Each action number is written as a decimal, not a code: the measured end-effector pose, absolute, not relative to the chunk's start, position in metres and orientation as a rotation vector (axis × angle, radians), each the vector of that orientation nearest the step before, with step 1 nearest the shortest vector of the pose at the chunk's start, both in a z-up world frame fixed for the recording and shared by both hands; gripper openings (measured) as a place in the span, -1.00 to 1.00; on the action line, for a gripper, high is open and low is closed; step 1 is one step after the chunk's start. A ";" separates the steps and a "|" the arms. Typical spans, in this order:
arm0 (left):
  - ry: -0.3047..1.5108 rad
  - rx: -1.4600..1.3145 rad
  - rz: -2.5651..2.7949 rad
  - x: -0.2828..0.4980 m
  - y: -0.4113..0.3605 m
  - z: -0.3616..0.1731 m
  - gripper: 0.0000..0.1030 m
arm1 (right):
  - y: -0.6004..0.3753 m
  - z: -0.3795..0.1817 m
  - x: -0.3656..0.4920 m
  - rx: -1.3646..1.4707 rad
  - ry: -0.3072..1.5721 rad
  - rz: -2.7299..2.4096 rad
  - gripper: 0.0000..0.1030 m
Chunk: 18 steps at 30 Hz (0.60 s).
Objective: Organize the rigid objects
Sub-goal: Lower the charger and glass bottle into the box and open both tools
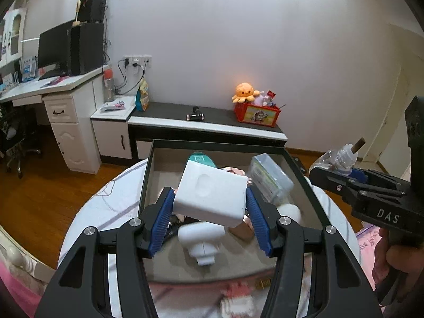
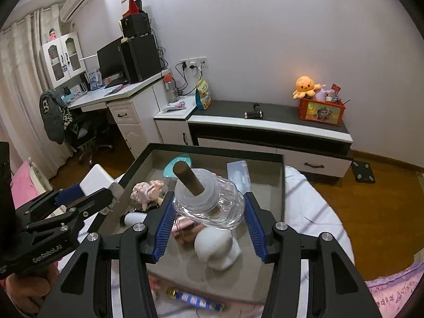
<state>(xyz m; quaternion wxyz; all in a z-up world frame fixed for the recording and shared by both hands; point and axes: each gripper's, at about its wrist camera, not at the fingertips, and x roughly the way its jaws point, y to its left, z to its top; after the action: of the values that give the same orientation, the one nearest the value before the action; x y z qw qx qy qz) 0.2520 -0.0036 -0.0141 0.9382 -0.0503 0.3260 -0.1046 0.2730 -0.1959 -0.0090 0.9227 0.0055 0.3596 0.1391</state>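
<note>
Left gripper (image 1: 210,212) clamped on a white plastic block (image 1: 212,194), blue pads (image 1: 164,220) pressing both sides, block tilted, held above the tray. Right gripper (image 2: 209,213) clamped on a clear glass bottle (image 2: 212,204) with a brown wick stick (image 2: 188,179) poking up, also above the tray. Below both: dark-rimmed tray (image 2: 283,185) on a pale bedsheet (image 1: 106,206), holding a white rounded gadget (image 2: 218,247), a clear plastic box (image 1: 270,180), a teal-topped item (image 1: 202,159) and a pink figurine (image 2: 148,192). Battery (image 2: 194,299) lies on the sheet just in front of the tray.
</note>
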 end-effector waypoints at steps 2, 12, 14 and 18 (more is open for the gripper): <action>0.689 -0.101 -0.210 0.265 -0.005 -0.021 0.09 | -0.192 -0.018 0.286 0.009 0.763 0.287 0.01; 0.770 -0.067 -0.204 0.296 -0.021 -0.051 0.12 | -0.192 -0.053 0.314 0.004 0.847 0.279 0.03; 0.764 -0.059 -0.197 0.294 -0.022 -0.050 0.21 | -0.196 -0.057 0.315 0.010 0.856 0.269 0.16; 0.717 -0.060 -0.160 0.285 -0.015 -0.044 0.82 | -0.205 -0.057 0.309 0.039 0.846 0.263 0.66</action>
<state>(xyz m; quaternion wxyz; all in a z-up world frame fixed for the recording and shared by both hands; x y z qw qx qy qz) 0.2846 -0.0152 -0.0439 0.9328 -0.0294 0.3505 -0.0780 0.3087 -0.2050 -0.0572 0.9034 0.0190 0.4090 0.1273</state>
